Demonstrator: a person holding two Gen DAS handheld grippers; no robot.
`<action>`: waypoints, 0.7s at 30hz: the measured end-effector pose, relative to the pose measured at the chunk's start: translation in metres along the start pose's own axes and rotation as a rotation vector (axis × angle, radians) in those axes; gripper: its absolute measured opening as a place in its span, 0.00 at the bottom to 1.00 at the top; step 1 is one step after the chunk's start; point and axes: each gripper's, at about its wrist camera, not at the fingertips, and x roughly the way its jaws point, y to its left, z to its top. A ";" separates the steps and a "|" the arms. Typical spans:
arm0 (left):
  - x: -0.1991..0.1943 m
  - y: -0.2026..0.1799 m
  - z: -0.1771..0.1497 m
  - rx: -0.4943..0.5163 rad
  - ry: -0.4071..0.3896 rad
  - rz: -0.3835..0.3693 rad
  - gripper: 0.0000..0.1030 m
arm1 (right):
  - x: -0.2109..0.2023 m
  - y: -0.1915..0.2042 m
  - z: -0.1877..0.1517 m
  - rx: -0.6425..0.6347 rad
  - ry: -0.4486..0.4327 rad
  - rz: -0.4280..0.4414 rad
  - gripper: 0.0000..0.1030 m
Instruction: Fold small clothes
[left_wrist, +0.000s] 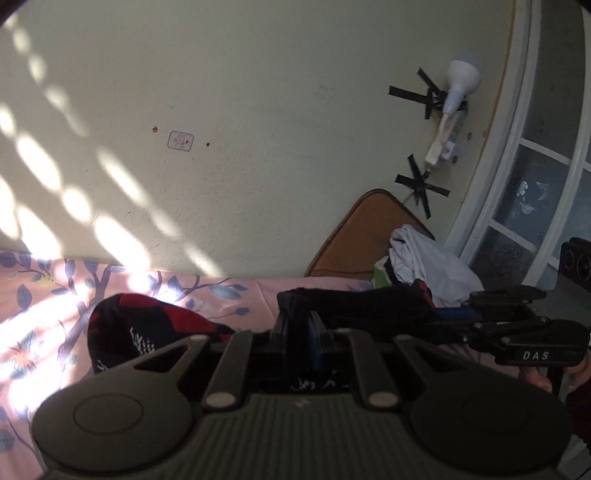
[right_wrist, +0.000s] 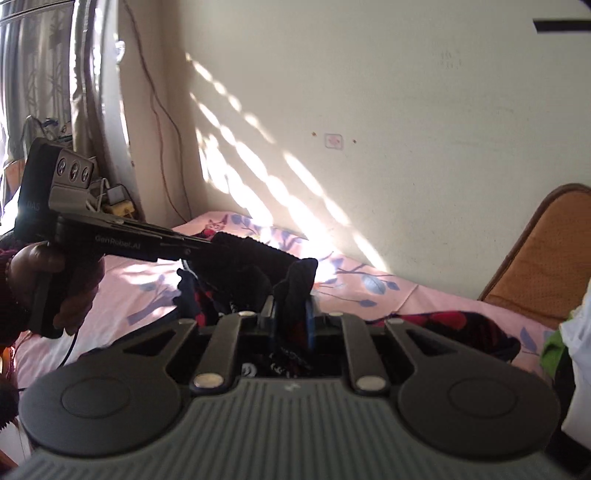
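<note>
Dark red-and-black fabric, a small garment (left_wrist: 155, 328), being lifted off the pink floral bed (left_wrist: 44, 295), pinched at two points: left gripper (left_wrist: 301, 325) clamped together on one dark edge, right gripper (right_wrist: 295, 306) clamped on another, likely stretching it flat for folding. Showing only in the left wrist view: a white lamp (left_wrist: 460, 86) taped to the wall, piled pale clothes (left_wrist: 428, 258). Showing only in the right wrist view: the hand (right_wrist: 51, 280) gripping the left tool's handle.

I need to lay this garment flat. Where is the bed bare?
Bare pink bedsheet lies along the wall, left of the red-and-black garment. The right end is crowded: a clothes pile against the brown cushion.
</note>
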 end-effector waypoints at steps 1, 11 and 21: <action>-0.015 -0.007 -0.012 0.004 -0.009 -0.010 0.10 | -0.016 0.017 -0.010 -0.024 -0.010 -0.006 0.17; -0.065 -0.011 -0.136 -0.152 0.119 -0.036 0.16 | -0.039 0.097 -0.127 -0.056 0.128 -0.081 0.24; -0.136 0.004 -0.107 -0.255 -0.147 -0.099 0.40 | -0.123 0.064 -0.096 0.214 -0.110 -0.059 0.46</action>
